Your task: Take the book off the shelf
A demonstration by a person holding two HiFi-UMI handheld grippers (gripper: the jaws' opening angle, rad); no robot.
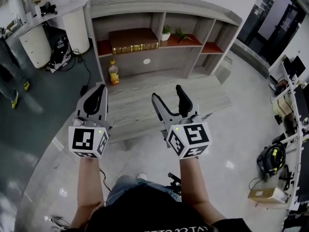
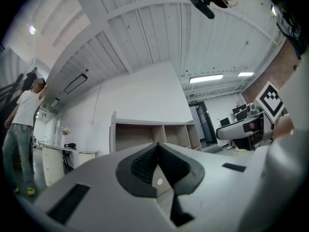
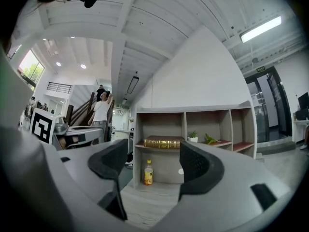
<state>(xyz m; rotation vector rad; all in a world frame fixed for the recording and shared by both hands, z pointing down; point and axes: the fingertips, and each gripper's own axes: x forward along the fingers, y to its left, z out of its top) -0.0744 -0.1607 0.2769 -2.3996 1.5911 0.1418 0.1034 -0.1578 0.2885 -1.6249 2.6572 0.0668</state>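
The book (image 1: 133,41) lies flat in the wide left bay of the shelf's (image 1: 164,5) upper tier, a dark red cover with a gilt edge turned outward. That edge is probably the spine, though it shows too small to be sure. Nothing rests on top of it. A small potted plant (image 1: 166,31) stands in the next bay to its right, and a yellow bottle (image 1: 113,74) stands below in the lower tier.

Both claws are well apart from the book, held out over the low wooden step (image 1: 145,112) in front of the shelf. The right claw (image 1: 166,92) has its jaws spread wide with nothing between them, and in its own view the book sits framed in the gap. The left claw (image 1: 100,94) has its jaws pressed together, holding nothing.

This looks like the approach step; the grasp has not begun. The next move likely calls for carrying the right claw forward and up to the book's front edge, taking its thickness between the jaws, then drawing it straight out.
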